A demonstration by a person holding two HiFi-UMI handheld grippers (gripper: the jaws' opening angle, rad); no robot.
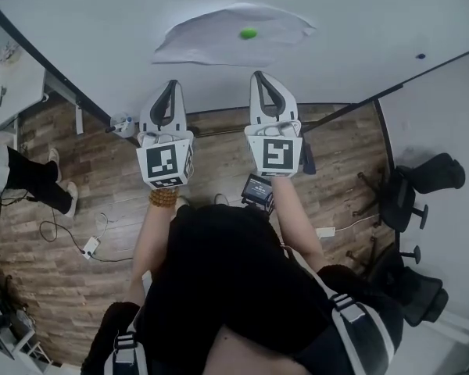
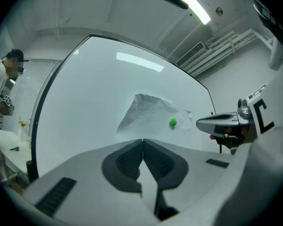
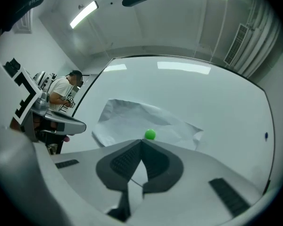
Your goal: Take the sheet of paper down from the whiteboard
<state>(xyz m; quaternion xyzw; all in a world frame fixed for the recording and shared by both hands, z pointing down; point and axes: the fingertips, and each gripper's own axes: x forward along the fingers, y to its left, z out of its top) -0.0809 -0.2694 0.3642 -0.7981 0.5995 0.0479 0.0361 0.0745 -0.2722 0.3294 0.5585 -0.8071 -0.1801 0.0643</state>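
Both level, side by side: left claw (image 1: 172, 84), right claw (image 1: 259, 76) clenched empty, facing paper (image 1: 219, 37).

Whiteboard (image 1: 102, 22) upright, ahead of both jaws. Crumpled sheet of paper (image 1: 211, 41) on it, pinned by green magnet (image 1: 248, 33). Magnet sits just past the right gripper (image 1: 257, 75) jaws' tips, ahead and to the right of the left gripper (image 1: 173, 83) jaws. Wood floor (image 1: 219, 151) below the jaws carries a power strip (image 1: 91, 246) and office chairs (image 1: 410, 186).

Crumpled white sheet (image 1: 219, 33) on whiteboard (image 1: 102, 30)
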